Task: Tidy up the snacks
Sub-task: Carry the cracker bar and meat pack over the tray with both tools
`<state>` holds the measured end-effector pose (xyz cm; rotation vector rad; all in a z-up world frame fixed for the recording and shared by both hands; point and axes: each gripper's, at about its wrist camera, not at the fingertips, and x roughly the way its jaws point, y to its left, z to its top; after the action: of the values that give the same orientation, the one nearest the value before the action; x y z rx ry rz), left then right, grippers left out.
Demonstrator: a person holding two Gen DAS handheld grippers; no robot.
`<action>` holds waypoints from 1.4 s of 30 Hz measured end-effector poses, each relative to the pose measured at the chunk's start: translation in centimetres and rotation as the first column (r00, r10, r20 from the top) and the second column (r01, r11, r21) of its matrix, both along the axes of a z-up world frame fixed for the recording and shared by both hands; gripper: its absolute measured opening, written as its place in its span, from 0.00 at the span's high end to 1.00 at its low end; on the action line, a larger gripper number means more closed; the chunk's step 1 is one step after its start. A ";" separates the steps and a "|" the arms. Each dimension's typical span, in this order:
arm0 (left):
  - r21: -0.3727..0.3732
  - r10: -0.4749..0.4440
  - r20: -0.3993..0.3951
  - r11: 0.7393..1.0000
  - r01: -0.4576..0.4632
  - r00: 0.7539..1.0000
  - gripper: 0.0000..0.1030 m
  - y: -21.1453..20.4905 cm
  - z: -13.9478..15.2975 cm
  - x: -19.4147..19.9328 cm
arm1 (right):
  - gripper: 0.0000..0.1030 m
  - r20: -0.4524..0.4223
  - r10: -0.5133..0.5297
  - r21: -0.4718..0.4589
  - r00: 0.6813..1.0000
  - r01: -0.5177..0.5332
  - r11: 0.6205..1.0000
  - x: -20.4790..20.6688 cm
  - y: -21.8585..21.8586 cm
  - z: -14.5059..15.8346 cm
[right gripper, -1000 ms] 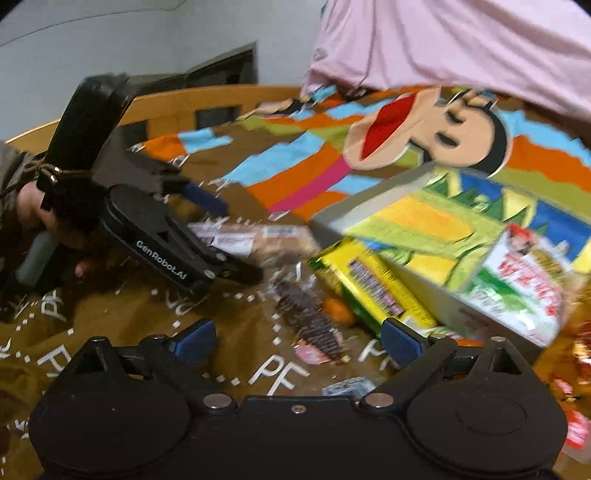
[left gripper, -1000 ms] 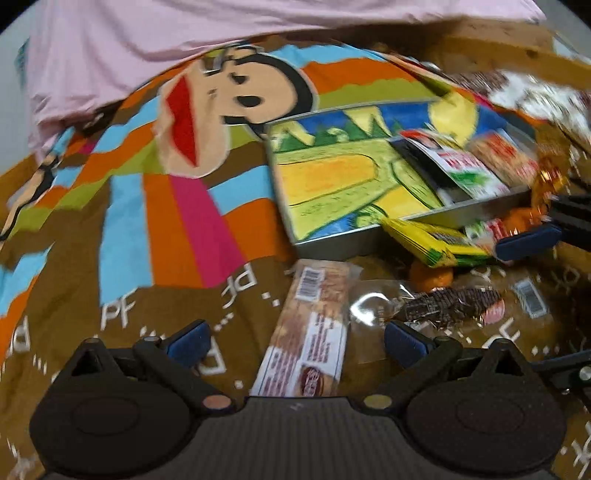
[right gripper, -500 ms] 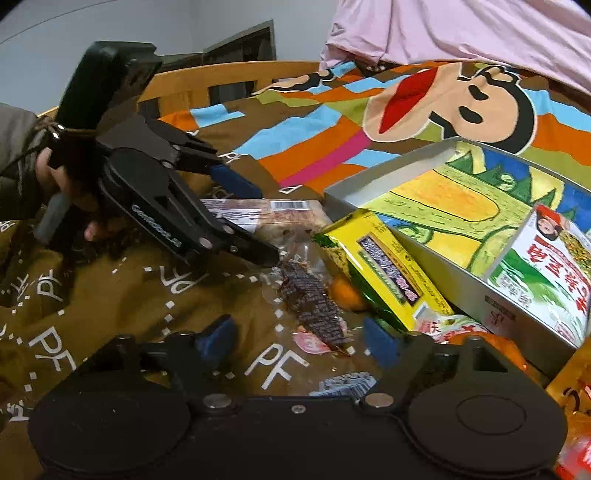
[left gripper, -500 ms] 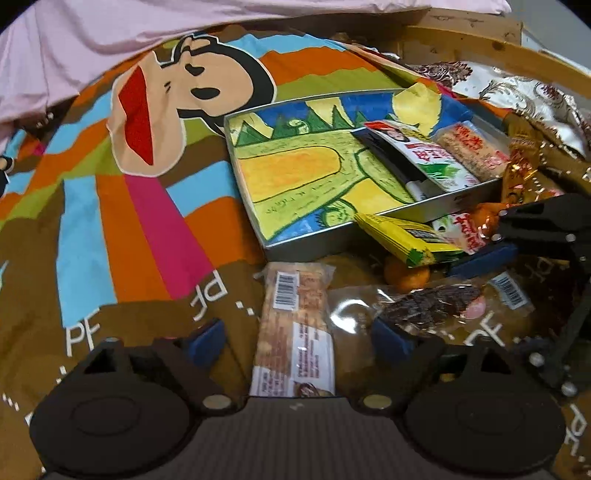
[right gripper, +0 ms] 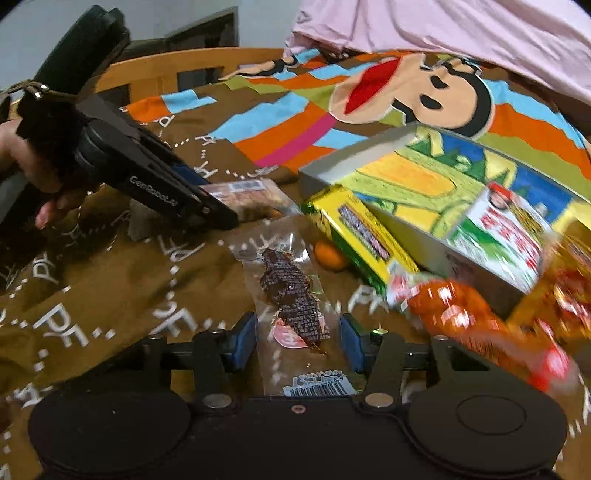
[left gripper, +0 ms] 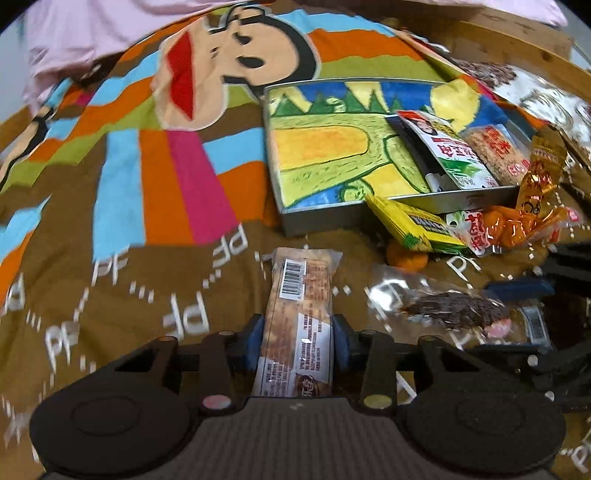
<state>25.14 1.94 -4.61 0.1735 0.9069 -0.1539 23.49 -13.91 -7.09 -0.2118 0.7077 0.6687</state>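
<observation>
A long biscuit bar (left gripper: 299, 321) in a clear wrapper lies on the brown cartoon blanket. My left gripper (left gripper: 298, 343) is closing, and its blue pads sit flush against both long edges of the bar. From the right wrist view, the left gripper (right gripper: 216, 214) reaches down onto the same bar (right gripper: 251, 195). A clear packet with a dark snack (right gripper: 291, 295) lies flat between the blue pads of my right gripper (right gripper: 298, 343), whose jaws are closing. The packet is not squeezed. In the left wrist view the right gripper (left gripper: 513, 317) straddles that packet (left gripper: 454, 314).
An open tin box (left gripper: 317, 218) with a painted floor holds a white-green packet (left gripper: 454, 155) and a cracker pack (left gripper: 495, 151). A yellow packet (left gripper: 413, 229), an orange sausage pack (left gripper: 509, 229), a small orange (left gripper: 406, 258) and a gold packet (left gripper: 543, 166) crowd its front edge. Behind lie pink cloth (right gripper: 443, 29) and a wooden frame (right gripper: 166, 70).
Both pairs of jaws have narrowed from wide apart. The left pads have come in onto the biscuit bar, and the right pads have drawn in around the dark snack packet.
</observation>
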 end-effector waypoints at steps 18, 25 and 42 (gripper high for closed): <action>-0.108 0.121 -0.040 0.986 -0.124 0.992 0.59 -0.3 0.3 -6.7 | 0.37 -0.039 -0.066 -0.049 0.997 0.064 0.997 -4.2 -0.4 -0.1; -0.064 0.144 -0.018 0.987 -0.144 0.989 0.60 -1.8 0.6 -8.4 | 0.51 -0.024 -0.073 -0.083 0.997 0.070 0.994 -5.6 -0.3 0.4; -0.128 0.259 0.132 0.962 -0.242 0.957 0.60 -3.2 4.0 -14.1 | 0.52 0.331 -0.002 -0.269 0.944 0.096 0.958 -15.0 0.9 3.3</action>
<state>11.06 -1.26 -0.61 -0.0347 0.7631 0.0449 8.52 -13.02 -3.80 -0.5547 0.4822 0.4660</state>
